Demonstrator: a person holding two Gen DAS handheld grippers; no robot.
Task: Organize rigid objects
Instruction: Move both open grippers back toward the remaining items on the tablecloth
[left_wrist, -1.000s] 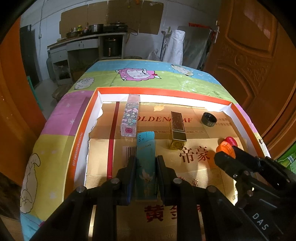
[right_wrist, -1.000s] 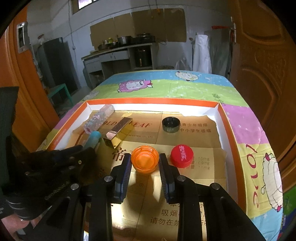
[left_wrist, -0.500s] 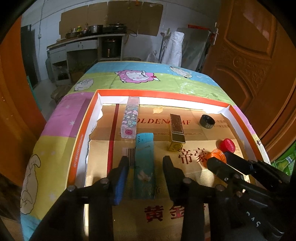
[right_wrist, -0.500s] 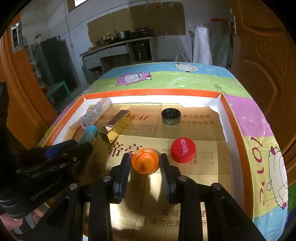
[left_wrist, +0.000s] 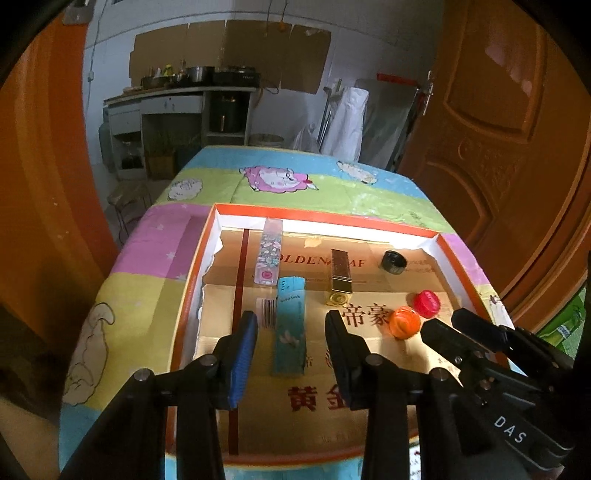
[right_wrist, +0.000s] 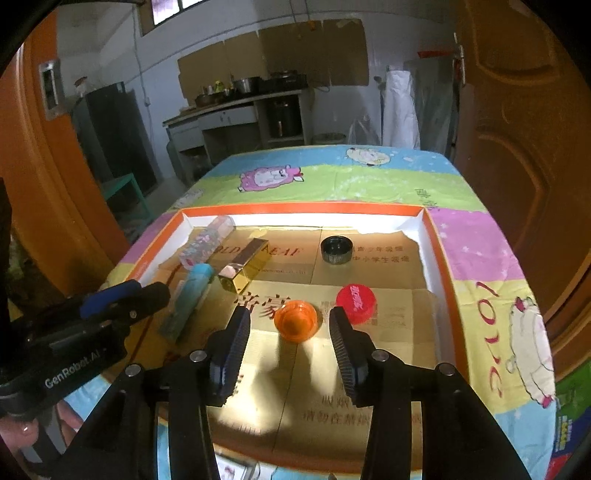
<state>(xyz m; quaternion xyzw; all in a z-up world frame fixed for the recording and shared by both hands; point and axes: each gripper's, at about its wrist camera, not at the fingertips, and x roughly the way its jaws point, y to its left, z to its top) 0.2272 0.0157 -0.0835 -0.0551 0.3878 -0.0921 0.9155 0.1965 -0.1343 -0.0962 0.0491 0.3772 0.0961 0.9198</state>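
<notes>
An orange-rimmed shallow box (left_wrist: 192, 280) lined with cardboard holds the objects. A teal box (left_wrist: 290, 325) lies flat between my open left gripper (left_wrist: 291, 332) fingers, not touched. A floral clear stick (left_wrist: 269, 251), a gold box (left_wrist: 340, 277) and a black cap (left_wrist: 393, 261) lie further back. My right gripper (right_wrist: 290, 328) is open around an orange cap (right_wrist: 295, 321), which rests on the cardboard. A red cap (right_wrist: 355, 303) lies right of it. The teal box (right_wrist: 188, 299) and gold box (right_wrist: 243, 269) also show in the right wrist view.
The box sits on a table with a colourful cartoon cloth (right_wrist: 332, 177). Wooden doors (left_wrist: 498, 129) stand to the right. A counter with pots (left_wrist: 192, 85) is at the back of the room.
Both grippers have opened and pulled back. The left let go of the teal box, the right let go of the orange cap; both now lie on the cardboard.
</notes>
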